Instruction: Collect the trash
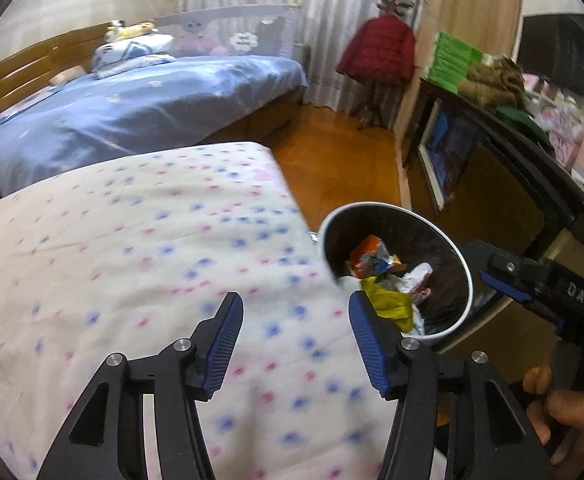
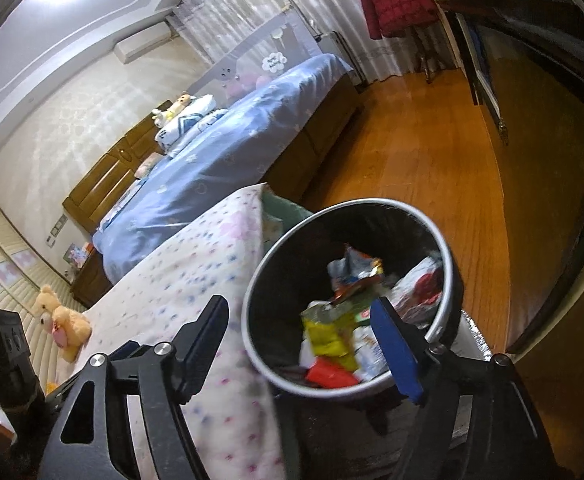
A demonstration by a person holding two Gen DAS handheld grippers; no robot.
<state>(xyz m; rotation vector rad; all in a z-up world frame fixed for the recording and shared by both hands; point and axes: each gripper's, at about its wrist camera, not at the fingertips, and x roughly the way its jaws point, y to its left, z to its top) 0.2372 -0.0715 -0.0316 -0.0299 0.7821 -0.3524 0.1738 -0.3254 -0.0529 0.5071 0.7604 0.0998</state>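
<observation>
With crumpled orange, yellow and white snack wrappers (image 2: 332,320) already lying in the round black metal-rimmed bin (image 2: 448,248) beside the flowered quilt (image 1: 132,260), I hold both my left gripper (image 1: 296,340) and right gripper (image 2: 304,344) parted and empty, no litter visibly left.

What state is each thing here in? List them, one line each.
left gripper: open, nothing between its pads, over the flowered quilt.
right gripper: open, holding nothing, above the bin's rim.
trash bin: upright, no lid, partly filled.
wrappers: crumpled, lying inside the bin.
red jacket: hanging on a stand.
teddy bear: lying on the quilt's far side.
</observation>
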